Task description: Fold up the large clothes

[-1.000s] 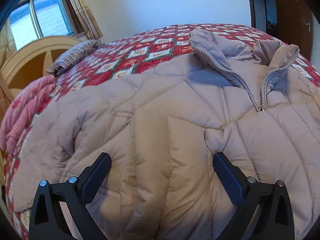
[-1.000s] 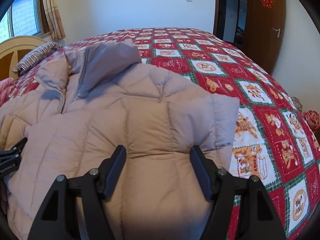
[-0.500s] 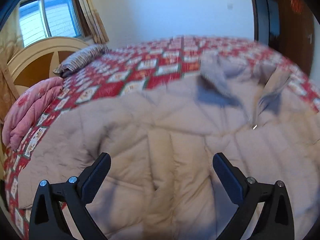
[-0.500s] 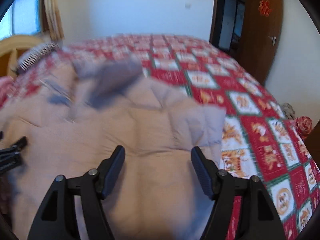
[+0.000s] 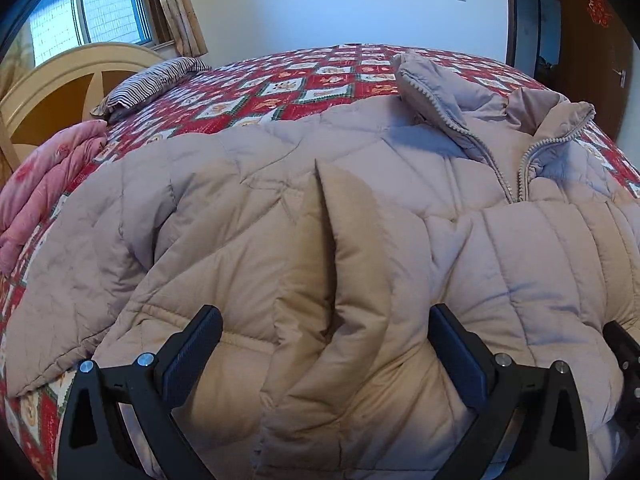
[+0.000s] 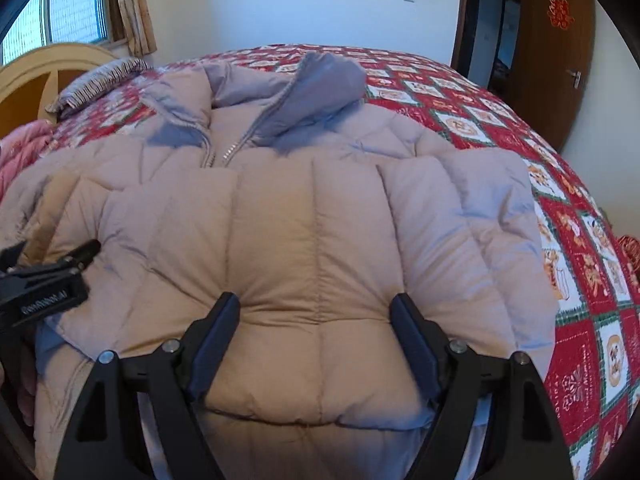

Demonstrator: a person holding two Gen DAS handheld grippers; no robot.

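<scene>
A beige quilted puffer jacket (image 5: 400, 200) lies zipped and front up on the bed, collar toward the far side. My left gripper (image 5: 326, 332) is open just above its near part, and a raised fold of padded fabric sits between the wide fingers without being pinched. In the right wrist view the jacket (image 6: 300, 200) fills the middle. My right gripper (image 6: 316, 316) rests on a folded padded panel and its jaws are opening; the puffy fabric bulges between the pads. The left gripper (image 6: 44, 280) shows at the left edge of that view.
A red patchwork quilt (image 6: 460, 96) covers the bed. By the wooden headboard (image 5: 60, 80) lie a striped pillow (image 5: 152, 84) and a folded pink blanket (image 5: 40, 184). A brown door (image 6: 560, 52) stands at the far right.
Both grippers have shifted sideways over the jacket. A padded fold now stands up between the left fingers. The right fingers stand a little wider apart than before.
</scene>
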